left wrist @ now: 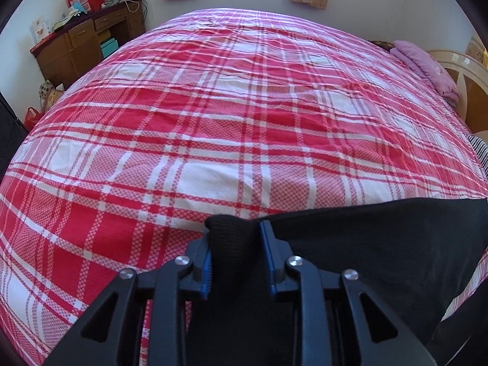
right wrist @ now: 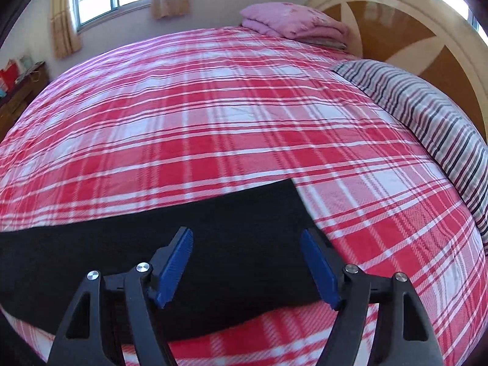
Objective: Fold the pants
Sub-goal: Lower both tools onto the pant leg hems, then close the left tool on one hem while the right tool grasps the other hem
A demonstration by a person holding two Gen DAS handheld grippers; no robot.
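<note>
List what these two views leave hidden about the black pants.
- Black pants: left wrist view, near part behind the left hand-held gripper; right side cut off.
- Right wrist view: pants run off the left edge; right hand-held gripper covers the near edge.

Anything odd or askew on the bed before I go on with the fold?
Nothing stands out. The black pants lie flat on the plaid bedspread. The left claw pinches a bunched corner of them; the right claw hangs open above the other end. The pink blanket sits neatly folded by the headboard.
</note>
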